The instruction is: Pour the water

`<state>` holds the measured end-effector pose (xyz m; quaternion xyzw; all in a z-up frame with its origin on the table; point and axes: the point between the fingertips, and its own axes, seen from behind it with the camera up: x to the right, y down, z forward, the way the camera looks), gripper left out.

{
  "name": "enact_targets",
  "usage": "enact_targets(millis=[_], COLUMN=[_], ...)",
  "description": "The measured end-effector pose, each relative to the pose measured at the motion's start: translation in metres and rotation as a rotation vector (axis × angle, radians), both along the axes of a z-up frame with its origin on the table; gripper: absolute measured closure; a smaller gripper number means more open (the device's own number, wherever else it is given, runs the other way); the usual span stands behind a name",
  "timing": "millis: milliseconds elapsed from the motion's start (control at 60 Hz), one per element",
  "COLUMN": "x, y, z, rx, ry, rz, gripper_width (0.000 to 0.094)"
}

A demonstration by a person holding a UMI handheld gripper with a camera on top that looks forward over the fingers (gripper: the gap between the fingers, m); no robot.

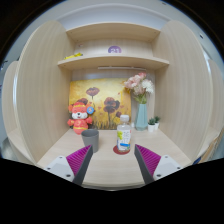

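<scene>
- Gripper (113, 160) seen from its own camera, two fingers with magenta pads (80, 160) reaching forward over a pale wooden desk (110, 168); the fingers stand wide apart and hold nothing.
- Clear plastic bottle (123, 134) with a white cap and a blue and red label stands upright near the middle of the desk, ahead of the fingers and nearer the right one, apart from both.
- Dark grey cup (91, 138) stands upright just left of the bottle, a small gap between them.
- Orange plush toy (79, 117) sits behind the cup, toward the desk's back left corner.
- Vase of pink flowers (140, 100) stands behind the bottle, at the back edge; a small potted plant (153, 124) sits to its right.
- Orange flower picture (102, 103) covers the back wall.
- Wooden shelf (112, 61) above carries small items too small to tell.
</scene>
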<state>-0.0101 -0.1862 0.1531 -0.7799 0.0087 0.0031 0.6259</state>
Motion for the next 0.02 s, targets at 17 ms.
enact_targets(millis=[17], x=[0.0001], y=[0.0001], z=[0.0002], rx=[0.001], ry=[0.000], rz=[-0.001], gripper_width=[0.0071])
